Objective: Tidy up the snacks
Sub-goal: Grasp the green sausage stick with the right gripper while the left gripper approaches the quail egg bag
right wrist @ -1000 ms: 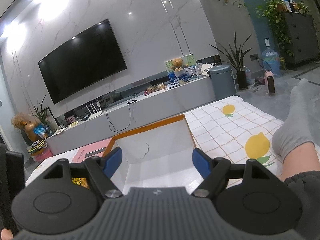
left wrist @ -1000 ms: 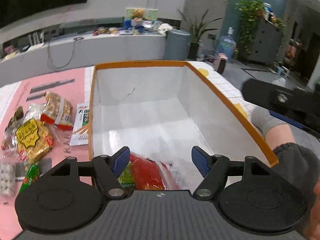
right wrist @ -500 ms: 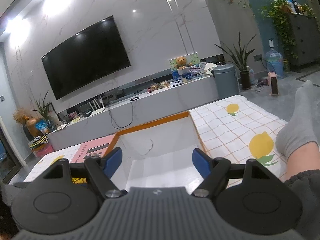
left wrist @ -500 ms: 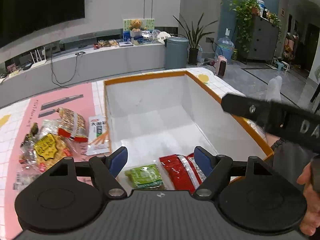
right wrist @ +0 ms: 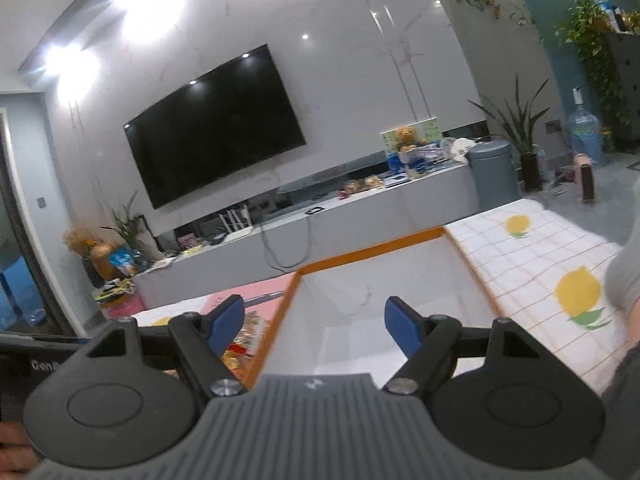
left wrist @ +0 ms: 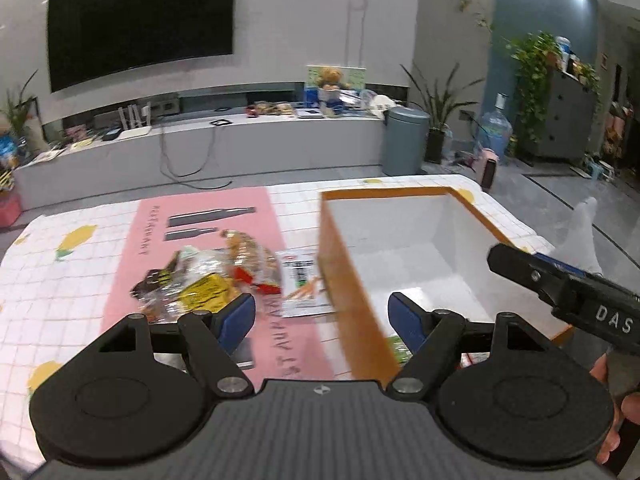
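Over the box's (left wrist: 404, 240) orange left edge your left claw (left wrist: 322, 314) is hanging wide open and gripping nothing, one finger on each side of that wall. Snacks (left wrist: 208, 276) are lying heaped on the pink mat (left wrist: 216, 216) just beside the box; a few packets are showing in its near corner. Your right claw (right wrist: 314, 320) is also standing open and empty, facing the box's mostly bare white floor.

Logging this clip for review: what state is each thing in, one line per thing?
Left gripper: open, nothing between its fingers.
Right gripper: open, holding nothing.
Orange-rimmed white box: open-topped, a green packet at its near end.
Pile of snack packets: loose on the pink mat, outside the box.
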Motion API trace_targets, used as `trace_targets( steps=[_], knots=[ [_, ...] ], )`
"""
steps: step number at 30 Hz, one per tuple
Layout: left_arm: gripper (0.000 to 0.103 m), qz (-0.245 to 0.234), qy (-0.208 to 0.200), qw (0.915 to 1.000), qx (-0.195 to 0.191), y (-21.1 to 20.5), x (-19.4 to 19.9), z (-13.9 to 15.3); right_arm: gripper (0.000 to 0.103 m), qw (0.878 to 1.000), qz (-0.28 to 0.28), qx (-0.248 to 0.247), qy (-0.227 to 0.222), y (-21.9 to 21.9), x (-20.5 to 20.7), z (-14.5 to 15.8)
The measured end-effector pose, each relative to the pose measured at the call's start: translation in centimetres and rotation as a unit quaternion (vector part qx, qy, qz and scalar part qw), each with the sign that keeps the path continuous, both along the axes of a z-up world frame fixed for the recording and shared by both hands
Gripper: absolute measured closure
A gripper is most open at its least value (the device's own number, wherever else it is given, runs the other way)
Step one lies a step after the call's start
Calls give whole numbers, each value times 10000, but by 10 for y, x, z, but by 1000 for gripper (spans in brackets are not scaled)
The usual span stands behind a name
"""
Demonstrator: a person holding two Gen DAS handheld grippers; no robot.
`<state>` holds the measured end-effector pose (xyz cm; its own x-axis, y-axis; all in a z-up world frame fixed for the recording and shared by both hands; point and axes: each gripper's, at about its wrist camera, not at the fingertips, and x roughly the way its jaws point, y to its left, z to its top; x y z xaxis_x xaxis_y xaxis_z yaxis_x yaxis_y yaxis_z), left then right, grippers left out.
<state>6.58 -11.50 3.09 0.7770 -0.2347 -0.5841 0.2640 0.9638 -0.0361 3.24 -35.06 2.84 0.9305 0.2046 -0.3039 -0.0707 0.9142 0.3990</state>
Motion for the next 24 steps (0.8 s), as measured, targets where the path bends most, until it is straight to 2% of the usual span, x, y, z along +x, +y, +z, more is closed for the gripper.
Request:
trace_targets(
  steps=[12, 15, 17, 24],
  knots=[
    [14, 531, -125, 9984, -154, 77, -6, -6, 27, 9960, 783, -348, -242, 73, -11, 1],
    [14, 735, -182, 9970, -140, 95, -8, -15, 26, 9938, 916, -559, -295, 93, -15, -2],
    [14, 782, -210, 9966, -164, 104, -9, -21, 18, 9921, 963, -703, -400, 105, -17, -3],
    [14, 805, -100, 9966, -141, 125, 0, -50, 17, 9886, 1102, -924, -455, 146, -24, -7]
  ],
)
